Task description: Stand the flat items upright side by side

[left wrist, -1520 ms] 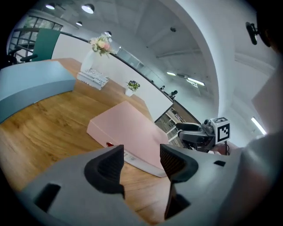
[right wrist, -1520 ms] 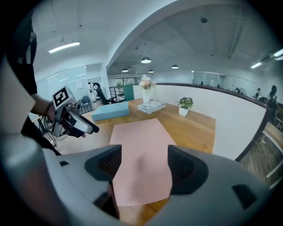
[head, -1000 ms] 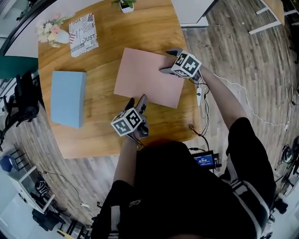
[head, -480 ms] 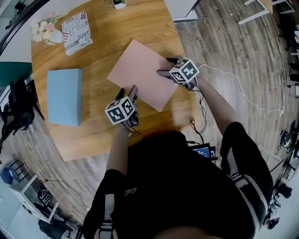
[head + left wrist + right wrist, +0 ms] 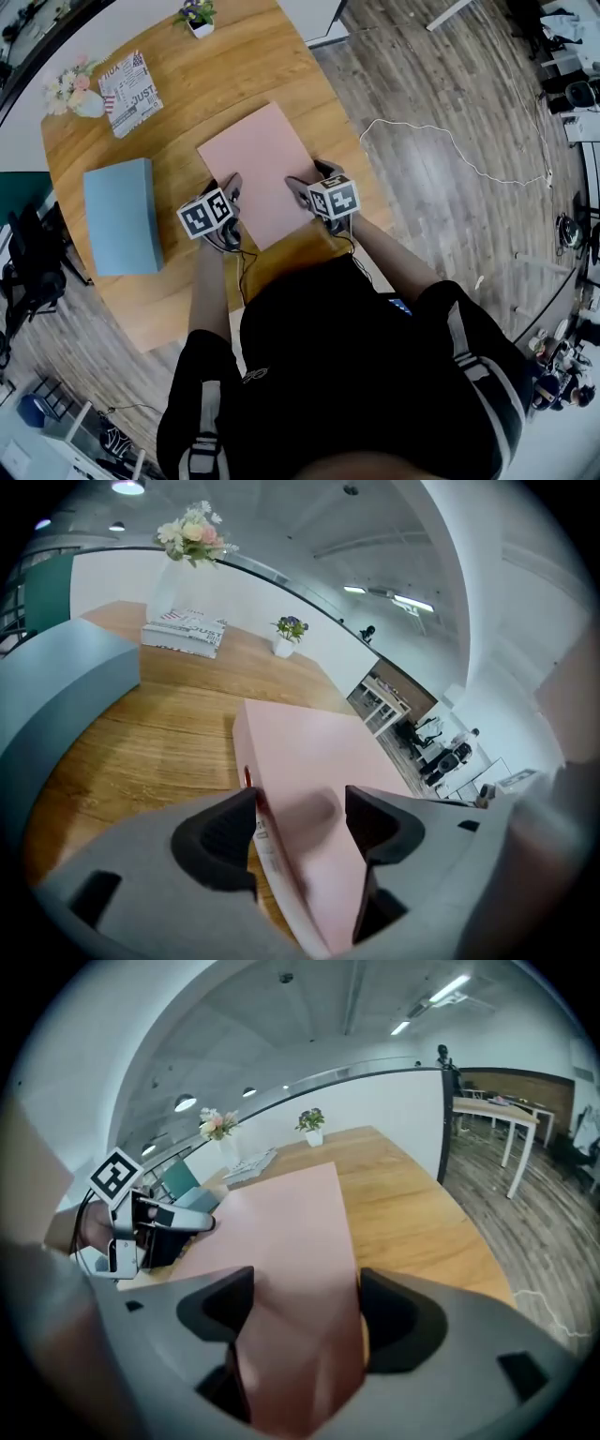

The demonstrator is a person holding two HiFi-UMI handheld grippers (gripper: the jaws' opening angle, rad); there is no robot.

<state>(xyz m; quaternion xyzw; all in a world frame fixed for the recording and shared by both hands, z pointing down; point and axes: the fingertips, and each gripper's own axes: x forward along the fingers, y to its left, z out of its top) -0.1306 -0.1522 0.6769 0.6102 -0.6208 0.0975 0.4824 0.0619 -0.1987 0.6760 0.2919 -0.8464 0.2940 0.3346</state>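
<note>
Pink flat item (image 5: 253,169) lies on the round wooden bench (image 5: 178,291), toward its near right edge. A blue box (image 5: 120,216) lies to its left, well apart. The left tool (image 5: 225,185) is at the item's near left edge, its jaws opening with that edge between them. The right tool (image 5: 309,178) has its jaws spread wide around the near right corner, not clamping it. At the far left lie a patterned book (image 5: 129,82) and a flower bunch (image 5: 73,89); a small potted plant (image 5: 197,16) stands at the far edge.
</note>
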